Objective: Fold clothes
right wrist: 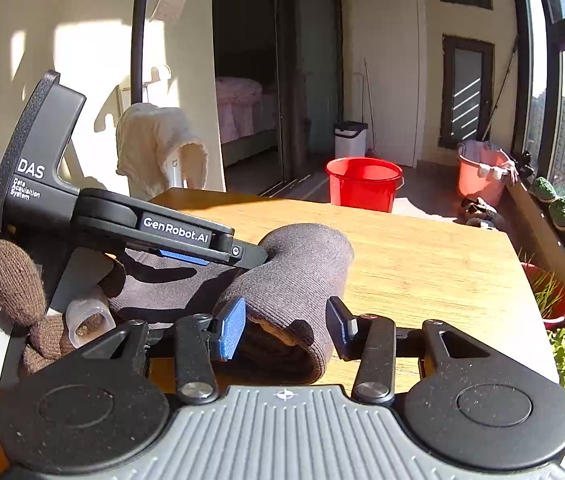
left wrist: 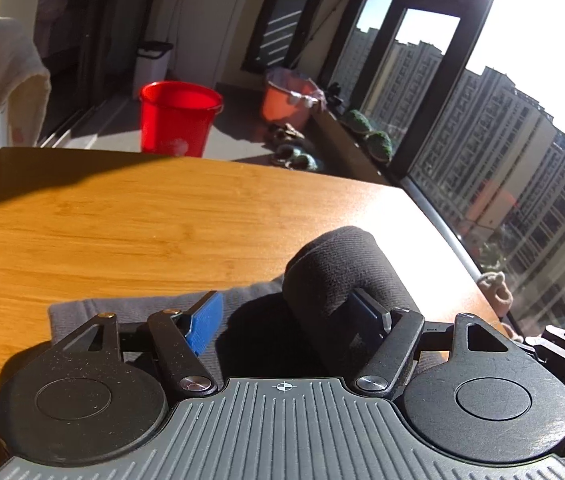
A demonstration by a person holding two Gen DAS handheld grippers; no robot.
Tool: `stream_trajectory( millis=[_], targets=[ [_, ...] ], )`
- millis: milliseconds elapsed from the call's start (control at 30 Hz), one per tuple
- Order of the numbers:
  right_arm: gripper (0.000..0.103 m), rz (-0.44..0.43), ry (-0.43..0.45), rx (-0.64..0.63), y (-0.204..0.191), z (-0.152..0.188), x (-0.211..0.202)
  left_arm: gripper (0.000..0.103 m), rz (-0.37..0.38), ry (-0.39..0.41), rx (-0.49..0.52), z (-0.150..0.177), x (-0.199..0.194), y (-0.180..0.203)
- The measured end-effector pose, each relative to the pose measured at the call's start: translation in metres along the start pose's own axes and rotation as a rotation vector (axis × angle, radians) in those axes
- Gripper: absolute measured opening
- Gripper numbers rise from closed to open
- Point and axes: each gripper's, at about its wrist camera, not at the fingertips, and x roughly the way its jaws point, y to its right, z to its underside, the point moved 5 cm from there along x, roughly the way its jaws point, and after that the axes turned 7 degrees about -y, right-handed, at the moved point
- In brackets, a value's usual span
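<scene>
dark garment half-rolled on table

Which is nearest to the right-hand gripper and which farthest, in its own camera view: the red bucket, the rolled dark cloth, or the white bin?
1. Rolled dark cloth, lying between the right gripper fingers on the table.
2. Red bucket, on the floor beyond the table's far edge.
3. White bin, behind the bucket, by the wall.

Hard sunlight is being let in through the windows on the right, and the sky there is being blown out to white. The bamboo tabletop is being washed by glare at its far right, while sharp dark shadows are being thrown leftward. Straight lines are being bent by fisheye distortion near the edges.
</scene>
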Motion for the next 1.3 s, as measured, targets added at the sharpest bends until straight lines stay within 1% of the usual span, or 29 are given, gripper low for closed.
stream_trajectory(
  millis=[33, 67, 100, 133, 167, 200, 233, 267, 333, 367, 400, 467, 533, 567, 633, 700, 733, 767, 800, 833, 867, 900, 967, 1033, 1100, 1133, 1200, 1267, 1300],
  targets=[
    [0.048, -0.021, 0.002, 0.101, 0.010, -0.002, 0.005, 0.076, -0.001, -0.004, -0.009, 0.002, 0.000, -0.003],
    [0.052, -0.034, -0.014, 0.177, 0.019, -0.001, 0.013, 0.076, 0.005, -0.006, -0.023, 0.003, 0.000, -0.006],
    [0.066, -0.046, -0.040, 0.238, 0.026, 0.002, 0.023, 0.076, 0.009, -0.007, -0.035, 0.005, 0.000, -0.009],
    [0.073, -0.073, -0.064, 0.297, 0.033, 0.006, 0.032, 0.075, 0.007, -0.008, -0.040, 0.005, -0.001, -0.011],
    [0.074, -0.115, -0.079, 0.340, 0.037, 0.012, 0.037, 0.072, 0.002, -0.008, -0.042, 0.006, -0.003, -0.014],
    [0.069, -0.161, -0.088, 0.372, 0.039, 0.018, 0.039, 0.068, 0.006, -0.004, -0.053, 0.005, -0.007, -0.018],
    [0.058, -0.161, -0.087, 0.349, 0.035, 0.020, 0.038, 0.066, 0.019, 0.004, -0.074, 0.004, -0.013, -0.022],
    [0.058, -0.130, -0.079, 0.286, 0.026, 0.019, 0.034, 0.066, 0.032, 0.012, -0.096, 0.003, -0.019, -0.026],
    [0.056, -0.028, -0.066, 0.092, -0.007, 0.016, 0.029, 0.067, 0.055, 0.037, -0.113, -0.003, -0.031, -0.029],
    [0.056, 0.020, -0.058, -0.007, -0.025, 0.016, 0.028, 0.069, 0.061, 0.051, -0.108, -0.006, -0.036, -0.028],
    [0.056, 0.063, -0.047, -0.105, -0.043, 0.016, 0.029, 0.074, 0.061, 0.063, -0.094, -0.007, -0.042, -0.026],
    [0.056, 0.140, -0.025, -0.284, -0.074, 0.019, 0.030, 0.075, 0.037, 0.066, -0.055, -0.007, -0.044, -0.020],
    [0.060, 0.170, -0.004, -0.337, -0.088, 0.023, 0.031, 0.075, -0.023, 0.050, -0.014, -0.003, -0.037, -0.018],
    [0.063, 0.164, 0.003, -0.324, -0.089, 0.024, 0.031, 0.076, -0.039, 0.042, -0.008, -0.001, -0.034, -0.019],
    [0.078, 0.097, -0.011, -0.195, -0.076, 0.026, 0.034, 0.076, -0.021, 0.032, -0.048, 0.003, -0.033, -0.031],
    [0.081, 0.009, -0.035, -0.038, -0.060, 0.028, 0.041, 0.077, -0.014, 0.030, -0.078, 0.006, -0.034, -0.041],
    [0.080, -0.049, -0.051, 0.056, -0.050, 0.029, 0.046, 0.077, -0.008, 0.028, -0.085, 0.007, -0.033, -0.044],
    [0.076, -0.114, -0.065, 0.147, -0.040, 0.030, 0.051, 0.077, -0.001, 0.028, -0.092, 0.008, -0.033, -0.046],
    [0.061, -0.150, -0.069, 0.206, -0.033, 0.029, 0.052, 0.077, 0.006, 0.033, -0.099, 0.008, -0.034, -0.047],
    [0.053, -0.163, -0.066, 0.242, -0.028, 0.027, 0.052, 0.077, 0.011, 0.040, -0.104, 0.008, -0.036, -0.049],
    [0.051, -0.155, -0.060, 0.236, -0.026, 0.024, 0.050, 0.075, 0.013, 0.049, -0.112, 0.007, -0.040, -0.052],
    [0.049, -0.091, -0.042, 0.149, -0.030, 0.020, 0.046, 0.072, 0.015, 0.060, -0.125, 0.005, -0.045, -0.055],
    [0.049, 0.090, 0.009, -0.095, -0.045, 0.013, 0.038, 0.073, 0.013, 0.092, -0.147, -0.001, -0.055, -0.061],
    [0.049, 0.267, 0.051, -0.366, -0.065, 0.015, 0.037, 0.075, 0.022, 0.113, -0.162, -0.006, -0.063, -0.062],
    [0.049, 0.434, 0.070, -0.682, -0.089, 0.030, 0.047, 0.081, 0.039, 0.124, -0.170, -0.010, -0.068, -0.059],
    [0.048, 0.492, 0.070, -0.820, -0.099, 0.040, 0.054, 0.083, 0.049, 0.122, -0.164, -0.010, -0.068, -0.054],
    [0.048, 0.557, 0.074, -1.001, -0.111, 0.060, 0.064, 0.091, 0.066, 0.112, -0.141, -0.010, -0.064, -0.041],
    [0.048, 0.613, 0.104, -1.132, -0.116, 0.077, 0.070, 0.093, 0.048, 0.089, -0.108, -0.006, -0.054, -0.030],
    [0.049, 0.613, 0.106, -1.140, -0.116, 0.079, 0.070, 0.092, 0.034, 0.075, -0.091, -0.004, -0.048, -0.024]
  ],
)
